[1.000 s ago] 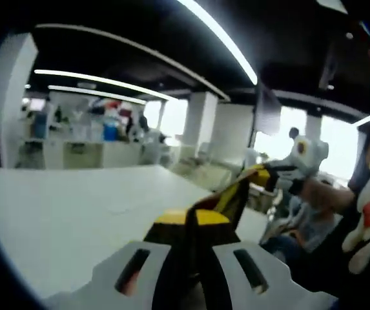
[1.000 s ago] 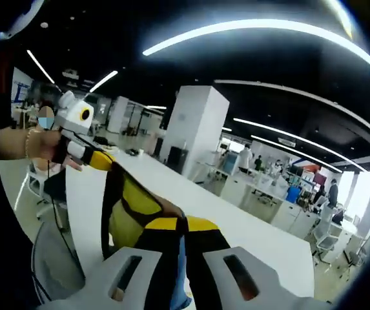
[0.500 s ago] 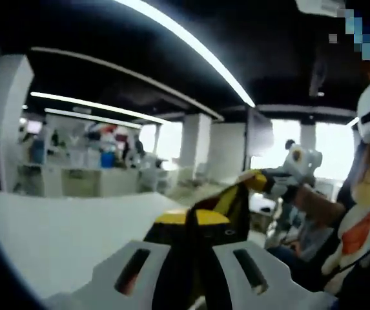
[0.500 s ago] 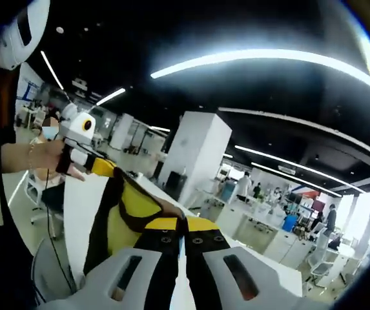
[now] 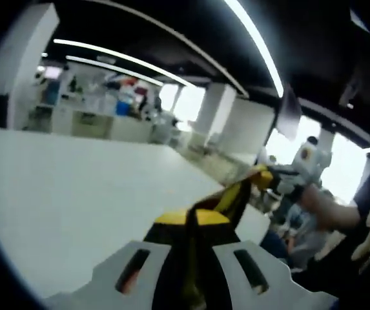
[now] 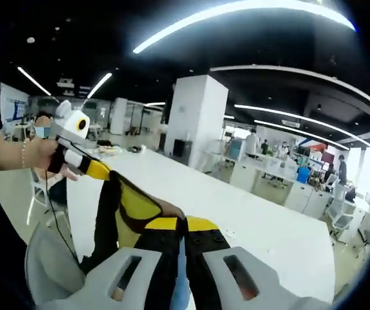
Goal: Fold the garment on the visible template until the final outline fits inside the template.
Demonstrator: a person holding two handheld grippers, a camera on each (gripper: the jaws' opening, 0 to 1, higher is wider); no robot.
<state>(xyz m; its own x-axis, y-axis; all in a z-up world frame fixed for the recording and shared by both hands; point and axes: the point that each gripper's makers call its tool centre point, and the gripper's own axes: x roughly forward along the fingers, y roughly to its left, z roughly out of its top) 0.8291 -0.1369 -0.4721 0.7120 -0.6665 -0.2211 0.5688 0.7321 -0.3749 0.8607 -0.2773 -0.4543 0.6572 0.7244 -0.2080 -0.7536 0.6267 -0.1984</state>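
Observation:
A black and yellow garment (image 5: 233, 197) hangs taut in the air between my two grippers, above a white table (image 5: 55, 187). In the left gripper view my left gripper (image 5: 192, 216) is shut on one end of the fabric. The cloth runs up and right to the right gripper (image 5: 265, 175), which a hand holds. In the right gripper view my right gripper (image 6: 181, 224) is shut on the garment (image 6: 130, 206). There the fabric stretches left to the left gripper (image 6: 94, 169), also in a hand. A bit of blue shows between the right jaws.
The long white table (image 6: 249, 219) reaches far back. A white pillar (image 6: 194, 119) stands behind it, with desks, chairs (image 6: 339, 223) and people further off. A grey chair back (image 6: 49, 265) sits at the lower left. A person sits beyond the table's edge (image 5: 304, 236).
Both views have tilted down, so more of the table shows. The garment stays stretched between the two shut grippers.

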